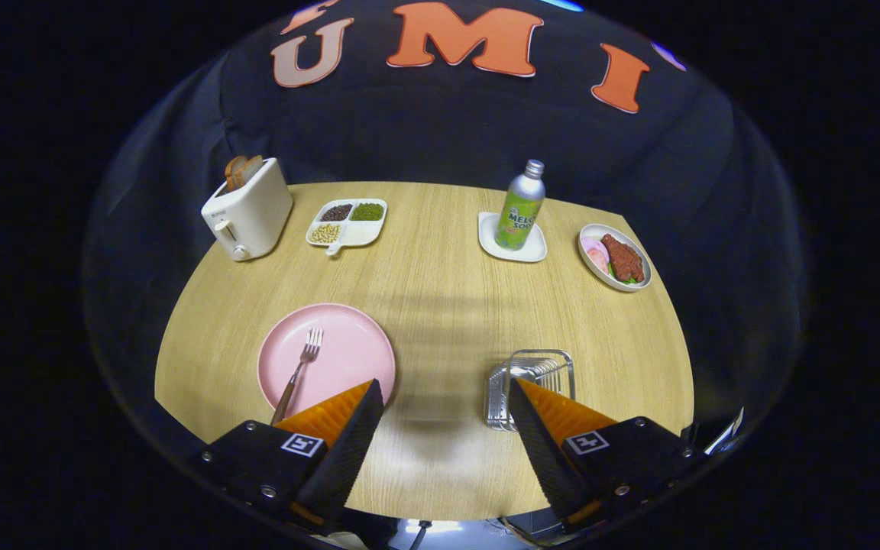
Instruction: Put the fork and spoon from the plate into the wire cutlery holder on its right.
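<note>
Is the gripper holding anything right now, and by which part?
Nothing is held. The gripper is open above the bare table; the fork lies on the pink plate.

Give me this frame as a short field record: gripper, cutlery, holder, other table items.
gripper: gripper open, fingers wide apart, holding nothing, above the near part of the table
fork: fork lying on the pink plate, tines pointing away, just ahead of the left finger
spoon: none seen on the plate
holder: wire cutlery holder right of the plate, partly behind the right finger; contents cannot be told
far side: toaster with bread, divided dish of beans, bottle on a white coaster, plate of meat
</note>
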A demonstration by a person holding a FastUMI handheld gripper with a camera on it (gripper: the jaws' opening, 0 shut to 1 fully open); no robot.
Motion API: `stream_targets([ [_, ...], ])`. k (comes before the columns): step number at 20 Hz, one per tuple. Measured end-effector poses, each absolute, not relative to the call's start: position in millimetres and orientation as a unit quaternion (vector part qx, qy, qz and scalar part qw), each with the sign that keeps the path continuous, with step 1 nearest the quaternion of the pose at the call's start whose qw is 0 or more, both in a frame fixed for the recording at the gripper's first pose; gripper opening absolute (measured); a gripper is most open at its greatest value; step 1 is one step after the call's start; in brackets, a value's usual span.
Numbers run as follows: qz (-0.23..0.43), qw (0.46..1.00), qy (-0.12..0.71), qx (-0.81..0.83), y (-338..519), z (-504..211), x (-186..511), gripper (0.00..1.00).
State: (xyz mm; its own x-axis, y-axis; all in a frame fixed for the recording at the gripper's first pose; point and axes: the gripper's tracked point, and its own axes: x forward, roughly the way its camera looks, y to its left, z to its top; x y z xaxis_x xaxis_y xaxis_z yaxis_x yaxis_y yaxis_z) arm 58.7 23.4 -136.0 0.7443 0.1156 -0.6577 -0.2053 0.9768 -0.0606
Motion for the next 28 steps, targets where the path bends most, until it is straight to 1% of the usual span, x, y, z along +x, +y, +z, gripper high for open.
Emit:
stream_targets([
  [5,0.107,0.939,0.324,-0.043,99.7,-153.3,44.7,0.99],
  [11,0.096,0.960,0.261,-0.040,159.1,-183.2,42.8,0.99],
  [19,0.099,0.956,0.273,-0.025,195.8,-238.7,38.5,0.98],
  [21,0.093,0.956,0.277,-0.026,195.9,-247.3,39.1,0.89],
  [22,0.091,0.955,0.280,-0.024,196.8,-250.8,39.0,0.80],
  [23,0.091,0.955,0.281,-0.024,198.2,-253.4,38.9,0.76],
  [24,0.089,0.955,0.281,-0.025,197.9,-254.8,39.0,0.67],
  [28,0.089,0.955,0.280,-0.037,199.2,-259.0,39.1,0.45],
])
